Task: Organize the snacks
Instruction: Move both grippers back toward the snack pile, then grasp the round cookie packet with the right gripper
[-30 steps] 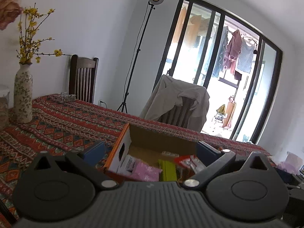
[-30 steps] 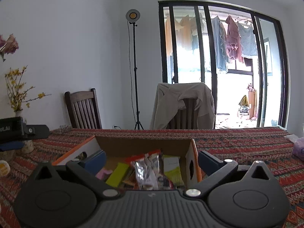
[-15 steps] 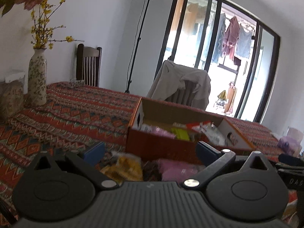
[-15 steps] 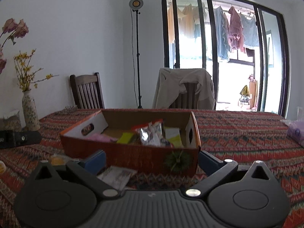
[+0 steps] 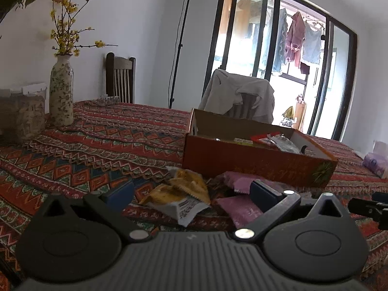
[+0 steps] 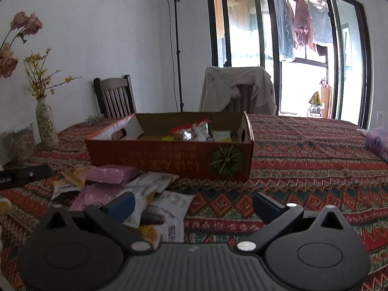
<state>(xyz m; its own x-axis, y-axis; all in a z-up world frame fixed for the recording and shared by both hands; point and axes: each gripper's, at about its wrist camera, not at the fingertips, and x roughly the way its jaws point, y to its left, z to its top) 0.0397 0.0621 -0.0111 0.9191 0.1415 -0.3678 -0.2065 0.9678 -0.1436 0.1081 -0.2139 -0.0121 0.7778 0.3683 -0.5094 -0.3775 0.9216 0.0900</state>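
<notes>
Unreadable yellow print across orange snack box (image 6: 169,155) front.

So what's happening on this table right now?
A person holds two grippers over a patterned tablecloth. Both the left gripper and the right gripper are open and empty. Some snacks sit in the orange cardboard box; a pile of loose packets lies on the cloth in front of it.

Box (image 6: 169,156) print — blurred, upside down — unreadable.
</notes>
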